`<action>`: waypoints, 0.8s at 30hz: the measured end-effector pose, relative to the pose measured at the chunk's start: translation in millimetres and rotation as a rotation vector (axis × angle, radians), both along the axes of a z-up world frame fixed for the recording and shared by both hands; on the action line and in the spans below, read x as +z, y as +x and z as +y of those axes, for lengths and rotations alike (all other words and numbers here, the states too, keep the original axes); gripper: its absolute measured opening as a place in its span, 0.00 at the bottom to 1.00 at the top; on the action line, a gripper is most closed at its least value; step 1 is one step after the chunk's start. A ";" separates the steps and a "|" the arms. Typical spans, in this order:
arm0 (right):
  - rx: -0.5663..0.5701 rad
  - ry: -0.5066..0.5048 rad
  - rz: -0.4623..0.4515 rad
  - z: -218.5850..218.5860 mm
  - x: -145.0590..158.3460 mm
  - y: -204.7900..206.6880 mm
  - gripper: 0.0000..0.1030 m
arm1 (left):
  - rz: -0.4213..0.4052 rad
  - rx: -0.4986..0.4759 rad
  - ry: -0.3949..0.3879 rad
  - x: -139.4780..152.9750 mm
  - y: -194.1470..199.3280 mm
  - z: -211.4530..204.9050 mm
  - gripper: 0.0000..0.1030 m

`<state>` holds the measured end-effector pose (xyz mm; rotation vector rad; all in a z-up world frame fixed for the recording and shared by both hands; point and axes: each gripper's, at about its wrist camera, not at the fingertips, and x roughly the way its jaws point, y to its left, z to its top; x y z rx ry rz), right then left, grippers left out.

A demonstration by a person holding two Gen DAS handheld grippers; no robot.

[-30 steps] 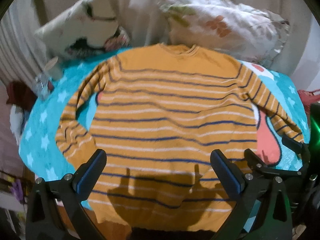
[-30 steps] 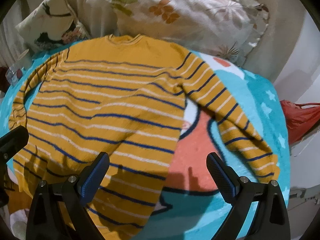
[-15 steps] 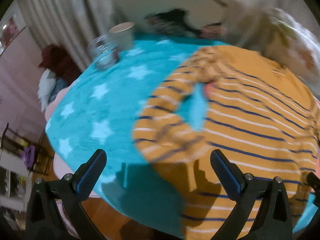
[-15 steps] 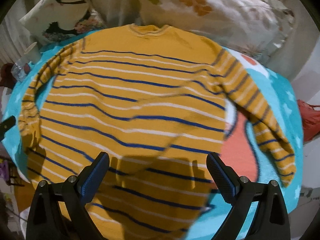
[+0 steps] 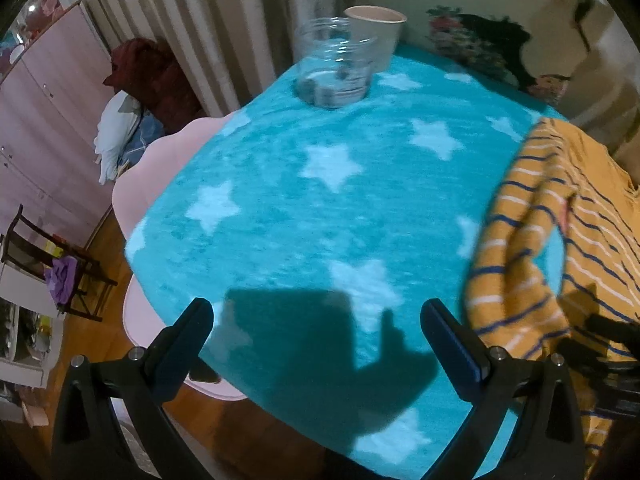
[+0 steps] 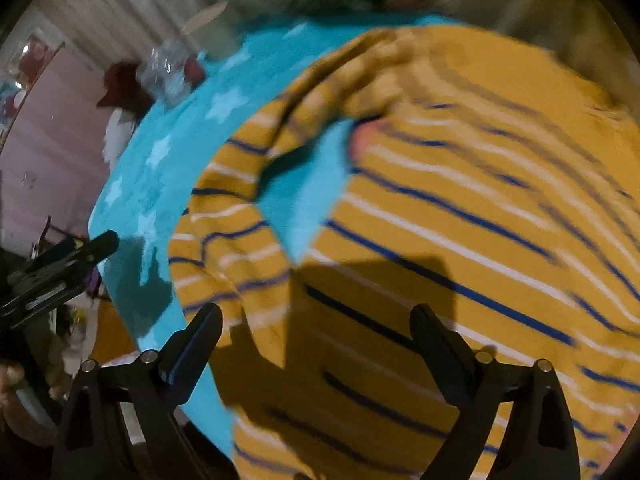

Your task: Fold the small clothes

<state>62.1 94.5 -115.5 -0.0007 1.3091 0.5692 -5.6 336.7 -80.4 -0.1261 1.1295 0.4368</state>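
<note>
An orange sweater point(image 6: 460, 208) with blue and white stripes lies flat on a turquoise star blanket point(image 5: 320, 200). Its left sleeve point(image 6: 224, 224) curves down beside the body; the same sleeve point(image 5: 516, 248) shows at the right edge of the left wrist view. My right gripper point(image 6: 316, 336) hovers over the sweater's lower left part, jaws wide and closing, nothing pressed between them. My left gripper point(image 5: 316, 332) hangs open over bare blanket, left of the sleeve. The left gripper point(image 6: 60, 272) also appears at the left edge of the right wrist view.
A clear plastic jar point(image 5: 336, 68) and a paper cup point(image 5: 376, 36) stand at the blanket's far edge. A floral pillow point(image 5: 500, 40) leans behind. The pink table edge point(image 5: 136, 184) drops to a wooden floor, with a dark chair point(image 5: 56, 256) and a pink wardrobe point(image 5: 44, 100).
Both grippers swung left across the sweater. The left one went from the hem to bare blanket past the left sleeve. The right one went from the right sleeve side to the left sleeve.
</note>
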 end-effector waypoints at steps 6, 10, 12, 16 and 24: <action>0.086 -0.097 -0.080 42.0 4.3 -4.4 0.09 | 0.006 0.006 -0.028 -5.4 10.2 24.7 1.00; 0.050 -0.007 -0.085 24.9 36.1 1.1 0.10 | -0.009 -0.040 -0.043 -2.2 28.7 17.3 1.00; -0.010 0.011 -0.126 1.2 58.4 8.5 0.09 | -0.023 -0.075 -0.045 1.7 36.9 7.8 1.00; -0.177 -0.050 -0.214 -61.0 87.7 37.3 0.09 | -0.044 -0.144 -0.058 7.6 50.3 -14.8 1.00; -0.502 -0.593 -0.194 -198.9 34.1 115.5 0.13 | -0.048 -0.237 -0.072 11.4 59.9 -50.3 1.00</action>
